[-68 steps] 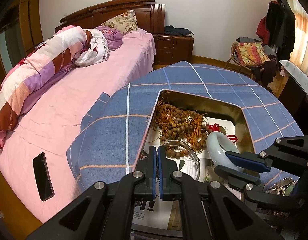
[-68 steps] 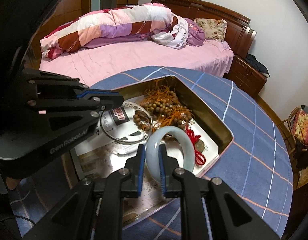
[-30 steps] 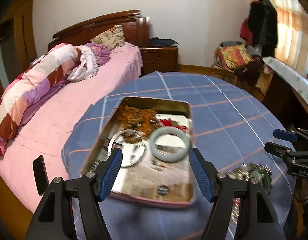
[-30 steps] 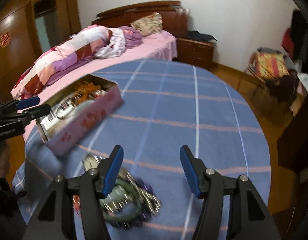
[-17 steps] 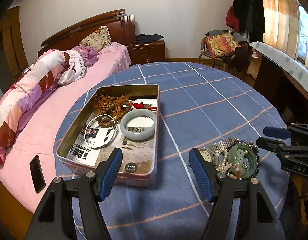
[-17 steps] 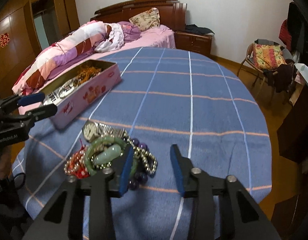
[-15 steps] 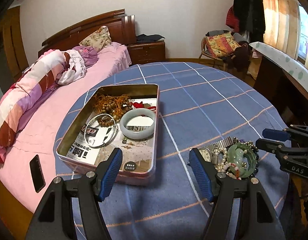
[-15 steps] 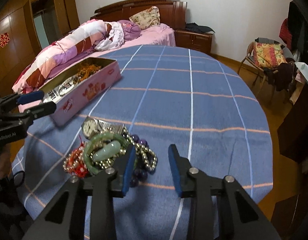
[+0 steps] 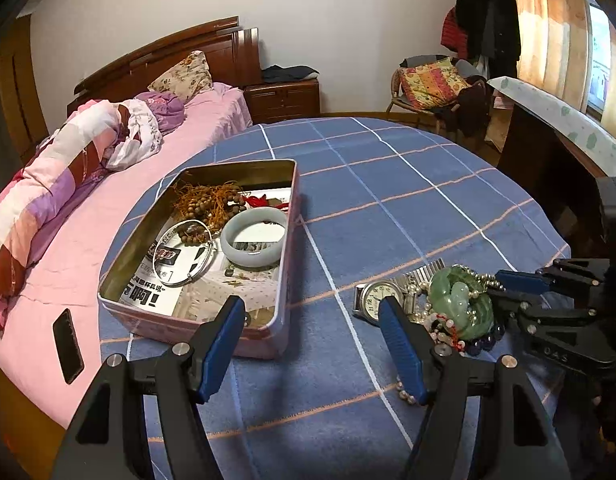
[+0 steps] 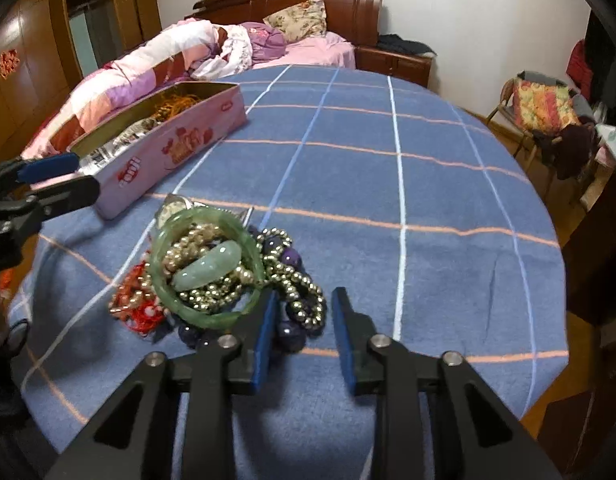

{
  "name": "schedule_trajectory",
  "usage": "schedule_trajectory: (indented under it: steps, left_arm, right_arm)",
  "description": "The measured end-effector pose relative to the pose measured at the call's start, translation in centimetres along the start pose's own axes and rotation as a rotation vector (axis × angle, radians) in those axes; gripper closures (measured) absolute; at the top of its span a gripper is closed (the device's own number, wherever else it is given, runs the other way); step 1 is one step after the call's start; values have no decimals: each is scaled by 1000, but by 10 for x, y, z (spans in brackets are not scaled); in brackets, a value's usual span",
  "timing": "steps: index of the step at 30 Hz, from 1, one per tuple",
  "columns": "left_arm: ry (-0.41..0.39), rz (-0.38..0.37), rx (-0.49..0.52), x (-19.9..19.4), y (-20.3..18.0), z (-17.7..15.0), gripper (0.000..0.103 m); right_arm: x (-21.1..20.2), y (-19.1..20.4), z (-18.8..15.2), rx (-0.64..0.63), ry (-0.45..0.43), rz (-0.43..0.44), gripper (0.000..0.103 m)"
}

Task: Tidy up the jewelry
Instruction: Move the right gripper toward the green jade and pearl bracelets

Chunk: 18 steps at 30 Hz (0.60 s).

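We see the jewelry pile [image 10: 224,276] lying on the blue checked cloth of the bench [image 10: 388,200]: a green bangle [image 10: 206,268] ringed around pale beads and a jade pendant [image 10: 208,266], with purple beads and a red-threaded string tangled beneath, and a wristwatch [image 9: 378,296] at the pile's far edge. Our right gripper [image 10: 302,320] sits at the near edge of the pile, its jaws closing with some of the metallic and purple beads between them; the pads do not yet press on anything. Near the pile stands the pink tin [image 9: 286,240], open, holding a pale jade bangle [image 9: 254,242], a silver bangle [image 9: 184,254], brown prayer beads [image 9: 212,204] and printed paper lining. Our left gripper [image 9: 310,344] hovers released and empty, jaws wide, above the cloth between the tin and the pile. Beyond the bench lies a pink bed [image 9: 88,216] with a rolled quilt, and a dark phone [image 9: 68,346] rests on it.
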<state>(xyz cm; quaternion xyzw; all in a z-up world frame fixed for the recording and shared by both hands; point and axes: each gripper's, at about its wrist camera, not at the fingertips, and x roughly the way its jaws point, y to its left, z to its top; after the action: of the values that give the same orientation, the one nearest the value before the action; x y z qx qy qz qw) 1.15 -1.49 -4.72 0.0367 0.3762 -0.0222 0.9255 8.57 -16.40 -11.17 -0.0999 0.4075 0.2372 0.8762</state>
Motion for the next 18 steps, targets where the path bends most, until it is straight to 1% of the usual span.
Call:
schedule_trajectory:
  steps: [2, 5, 8, 9, 12, 18]
  left_arm:
    - [-3, 9, 1, -1, 0, 0, 34]
    - [-2, 7, -2, 0, 0, 0, 34]
    - [3, 0, 5, 1, -1, -1, 34]
    - [5, -3, 8, 2, -3, -2, 34]
    - [12, -22, 20, 3, -9, -4, 34]
    - [10, -34, 27, 2, -14, -4, 34]
  right_arm:
    - [-1, -2, 1, 4, 1, 7, 79]
    - [-4, -15, 1, 45, -10, -28, 81]
    - [-7, -35, 0, 96, -20, -93, 83]
    - [-9, -41, 0, 122, -28, -102, 83]
    - [-9, -49, 0, 173, -45, -95, 83]
    - [-10, -45, 0, 164, -52, -85, 82]
